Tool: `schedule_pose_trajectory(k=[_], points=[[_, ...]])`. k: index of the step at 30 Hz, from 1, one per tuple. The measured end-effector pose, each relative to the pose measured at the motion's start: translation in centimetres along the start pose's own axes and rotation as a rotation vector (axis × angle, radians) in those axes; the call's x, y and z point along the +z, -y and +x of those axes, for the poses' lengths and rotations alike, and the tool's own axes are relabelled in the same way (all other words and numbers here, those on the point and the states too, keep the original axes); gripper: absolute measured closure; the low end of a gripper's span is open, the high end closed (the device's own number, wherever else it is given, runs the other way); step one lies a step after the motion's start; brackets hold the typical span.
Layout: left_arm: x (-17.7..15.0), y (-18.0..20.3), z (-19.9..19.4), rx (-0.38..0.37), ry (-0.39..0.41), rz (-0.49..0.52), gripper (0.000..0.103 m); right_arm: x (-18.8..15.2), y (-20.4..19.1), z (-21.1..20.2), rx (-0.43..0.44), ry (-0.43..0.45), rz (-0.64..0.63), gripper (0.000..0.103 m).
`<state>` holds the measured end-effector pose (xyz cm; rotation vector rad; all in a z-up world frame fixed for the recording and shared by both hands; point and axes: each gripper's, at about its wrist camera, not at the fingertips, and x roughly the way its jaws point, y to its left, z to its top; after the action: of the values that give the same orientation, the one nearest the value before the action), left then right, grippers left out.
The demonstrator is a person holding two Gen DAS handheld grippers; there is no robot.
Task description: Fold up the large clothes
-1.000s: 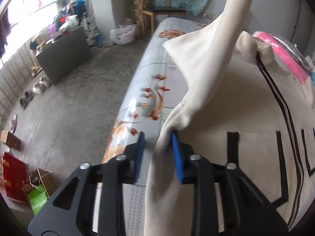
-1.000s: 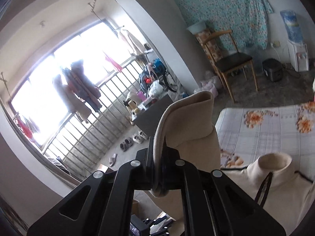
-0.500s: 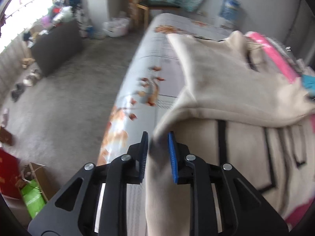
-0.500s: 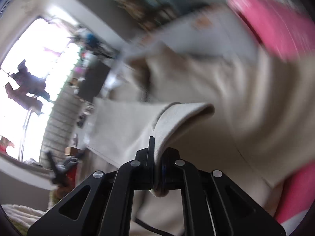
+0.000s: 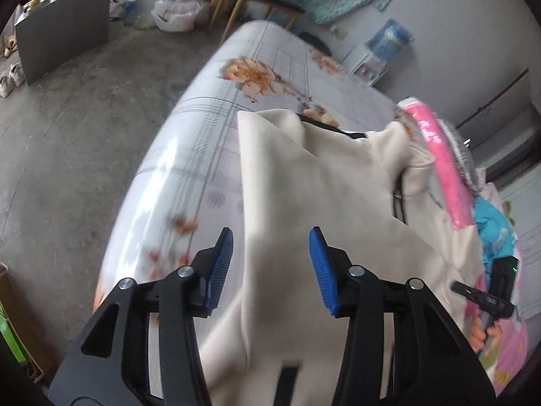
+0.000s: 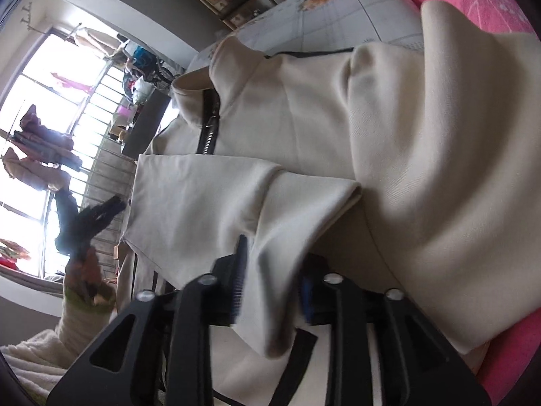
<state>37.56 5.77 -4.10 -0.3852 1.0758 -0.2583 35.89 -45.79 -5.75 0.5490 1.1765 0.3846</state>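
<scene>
A large cream jacket [image 5: 324, 182] with black trim lies on the bed [image 5: 216, 125]; its sleeve is folded across the body. My left gripper [image 5: 270, 267] is open above the jacket's left part, holding nothing. In the right wrist view the jacket [image 6: 405, 155] shows its collar and black zipper [image 6: 209, 128]. My right gripper [image 6: 272, 287] is open, with the sleeve end [image 6: 270, 209] lying loose between its jaws. The right gripper also shows at the right edge of the left wrist view [image 5: 487, 299].
A pink blanket [image 5: 439, 159] and a blue item [image 5: 493, 233] lie along the bed's far side. The grey floor [image 5: 67, 142], a dark cabinet [image 5: 64, 44] and a wooden chair [image 5: 250, 3] are to the left. My left gripper shows in the right view [image 6: 91, 216].
The right gripper carried the sleeve down across the jacket and opened, letting it go. The left gripper opened and released the cloth edge, and its view shifted up the bed.
</scene>
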Motion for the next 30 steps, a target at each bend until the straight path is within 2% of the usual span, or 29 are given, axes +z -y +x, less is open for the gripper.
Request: schedule_pose_trajectory(k=[2,3,5,6,7,8,9,10,11,13,16,18,20,24,27,30], points=[[0.7,0.4,1.4,0.017,-0.011,0.015,0.062,-0.1,0.5,-0.3,0.014,0.006,0.005,0.059],[0.9,0.5,2.0,0.020,-0.014,0.024,0.069,0.0,0.6,-0.3,0.022,0.008,0.008,0.059],[1.6,0.7,3.2,0.055,-0.011,0.035,0.074,0.1,1.1,0.0,0.027,0.010,0.024,0.059],[1.8,0.7,3.5,0.063,-0.001,0.045,0.080,0.1,1.2,0.1,0.022,0.014,0.026,0.060],[1.8,0.8,3.5,0.073,0.011,0.055,0.083,0.1,1.0,0.2,-0.001,0.020,0.019,0.063],[2.1,0.8,3.7,0.074,0.020,0.061,0.090,0.1,0.7,0.3,-0.027,0.025,0.004,0.073],[2.1,0.9,3.4,0.073,0.032,0.072,0.096,0.0,0.0,0.5,-0.068,0.032,-0.025,0.089],[2.1,1.1,3.2,0.076,0.044,0.088,0.097,0.1,-0.5,0.5,-0.083,0.041,-0.042,0.096],[2.1,1.3,2.8,0.077,0.064,0.107,0.098,0.1,-1.5,0.1,-0.095,0.063,-0.069,0.097],[2.1,1.2,2.0,0.061,0.095,0.113,0.098,0.5,-4.0,-1.3,-0.110,0.136,-0.155,0.097],[2.4,-0.3,0.2,0.010,0.157,0.051,0.099,1.5,-7.4,-4.2,-0.078,0.267,-0.266,0.097],[2.6,-1.3,0.1,-0.004,0.165,0.023,0.099,2.2,-8.2,-4.8,-0.083,0.306,-0.302,0.098],[2.5,-2.3,1.0,-0.012,0.146,-0.004,0.098,3.4,-6.9,-3.3,-0.089,0.270,-0.269,0.097],[2.3,-2.7,2.6,0.002,0.114,-0.018,0.098,4.2,-1.4,2.3,-0.142,0.100,-0.114,0.097],[2.5,-2.6,2.7,0.020,0.114,-0.014,0.092,4.1,-0.7,2.7,-0.125,0.102,-0.063,0.097],[2.5,-2.4,1.3,0.051,0.155,-0.002,0.080,4.0,-1.4,1.5,-0.105,0.126,-0.062,0.097]])
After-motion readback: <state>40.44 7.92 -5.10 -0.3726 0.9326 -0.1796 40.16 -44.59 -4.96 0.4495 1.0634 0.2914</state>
